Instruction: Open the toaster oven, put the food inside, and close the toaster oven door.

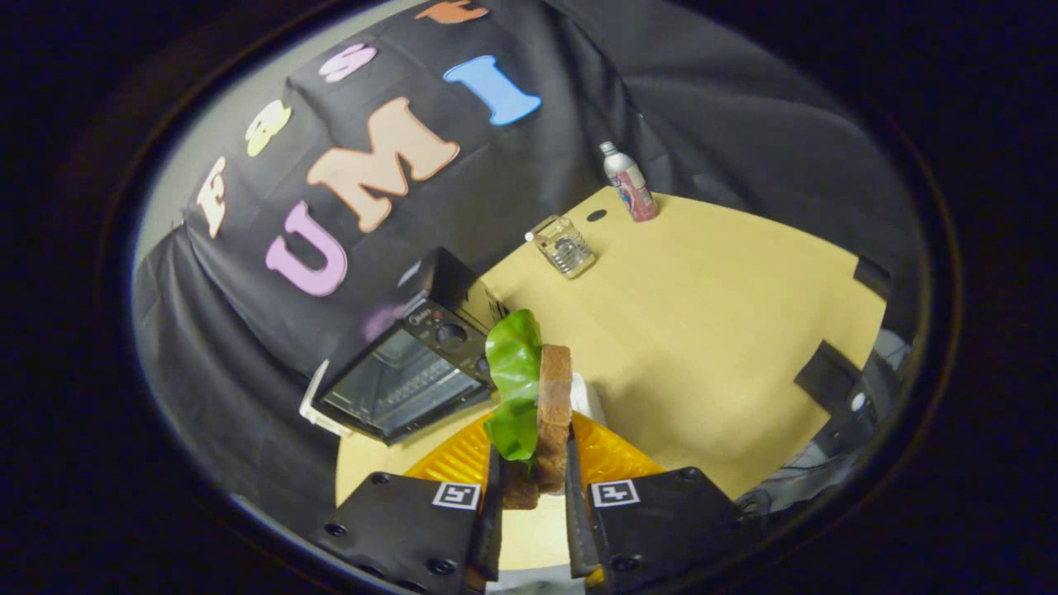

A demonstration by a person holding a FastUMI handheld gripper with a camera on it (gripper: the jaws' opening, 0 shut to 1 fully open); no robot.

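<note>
My gripper (533,475) is shut on a sandwich (552,405), a slice of brown bread with a green lettuce leaf (512,372) on its left side, held on edge between the two fingers and lifted above the table. Just beyond and to the left of the food stands the black toaster oven (413,364). Its glass door (395,388) with a white handle (312,405) appears closed, and the control knobs (450,333) sit at its right side. The whole scene is tilted in this view.
A wooden table (702,330) stretches ahead. A clear glass jar (564,245) and a small bottle (628,183) stand near its far edge by the black cloth wall. Something white (588,397) peeks out behind the sandwich. Dark equipment (843,397) sits at the table's right side.
</note>
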